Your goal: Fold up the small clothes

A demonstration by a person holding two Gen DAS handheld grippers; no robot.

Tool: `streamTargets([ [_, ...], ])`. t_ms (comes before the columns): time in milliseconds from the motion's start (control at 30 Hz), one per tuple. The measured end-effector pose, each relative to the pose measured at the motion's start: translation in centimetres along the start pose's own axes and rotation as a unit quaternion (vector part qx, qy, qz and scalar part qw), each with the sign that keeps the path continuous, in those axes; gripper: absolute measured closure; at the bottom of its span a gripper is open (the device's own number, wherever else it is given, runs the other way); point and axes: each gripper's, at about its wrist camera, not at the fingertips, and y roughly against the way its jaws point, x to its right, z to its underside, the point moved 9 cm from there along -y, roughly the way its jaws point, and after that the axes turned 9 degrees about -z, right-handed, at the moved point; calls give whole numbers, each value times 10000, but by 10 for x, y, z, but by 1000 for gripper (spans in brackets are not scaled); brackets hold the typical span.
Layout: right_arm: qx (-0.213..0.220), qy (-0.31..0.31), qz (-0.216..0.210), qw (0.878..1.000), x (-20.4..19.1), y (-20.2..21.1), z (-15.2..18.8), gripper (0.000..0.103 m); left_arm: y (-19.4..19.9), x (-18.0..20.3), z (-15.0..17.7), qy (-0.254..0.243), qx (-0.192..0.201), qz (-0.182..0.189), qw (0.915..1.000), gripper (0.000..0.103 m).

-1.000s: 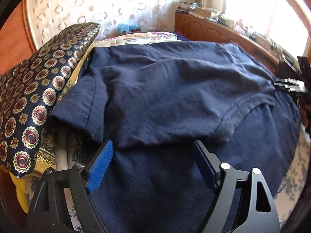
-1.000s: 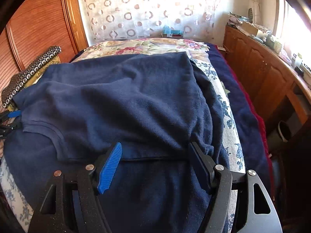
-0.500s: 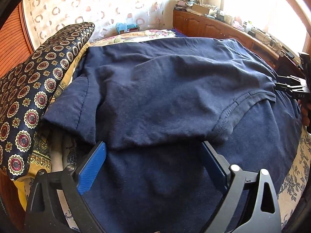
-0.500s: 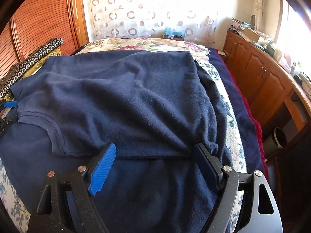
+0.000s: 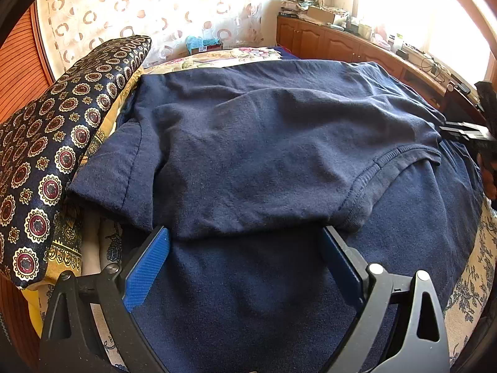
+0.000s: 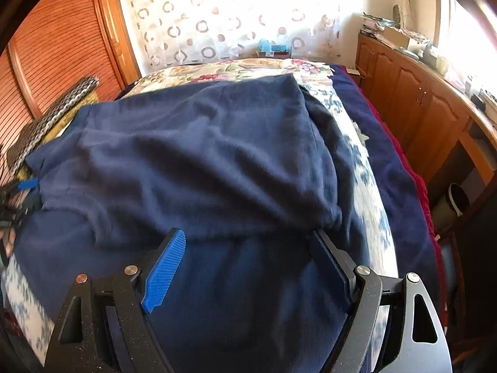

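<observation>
A navy T-shirt [image 5: 248, 143] lies on the bed, its upper half folded down over the lower half, with the collar [image 5: 388, 168] at the right and a sleeve [image 5: 105, 168] at the left. My left gripper [image 5: 243, 233] hovers open just before the folded edge, with only flat cloth beneath its jaws. In the right wrist view the same shirt [image 6: 192, 161] fills the middle, and my right gripper [image 6: 247, 233] stands open at the fold edge, holding nothing. Each gripper shows at the other view's edge: the right gripper [image 5: 466, 133] and the left gripper [image 6: 18, 199].
A dark patterned pillow [image 5: 52, 155] leans at the shirt's left. The floral bedspread [image 6: 357, 124] and a blue blanket [image 6: 391, 161] run along the right. Wooden cabinets [image 6: 419, 99] with clutter line the right wall, and a wooden wardrobe [image 6: 56, 56] stands at the left.
Both grippers' jaws have spread wider. The folded upper layer of the shirt stays lying on the lower half.
</observation>
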Motion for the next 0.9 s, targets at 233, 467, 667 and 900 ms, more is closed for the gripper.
streamTargets([
  [233, 37, 37, 379, 9993, 4, -21, -18, 20, 0, 0, 0, 0, -3, -18, 10000, 7],
  [467, 40, 154, 508, 9986, 0, -23, -11, 18, 6, -7, 2, 288, -119, -36, 9995, 8],
  [667, 20, 172, 496, 9986, 2, -23, -14, 17, 33, -26, -10, 1279, 308, 664, 9891, 38],
  [900, 21, 185, 495, 9986, 3, -22, -14, 17, 40, -43, -5, 1826, 274, 595, 9810, 56],
])
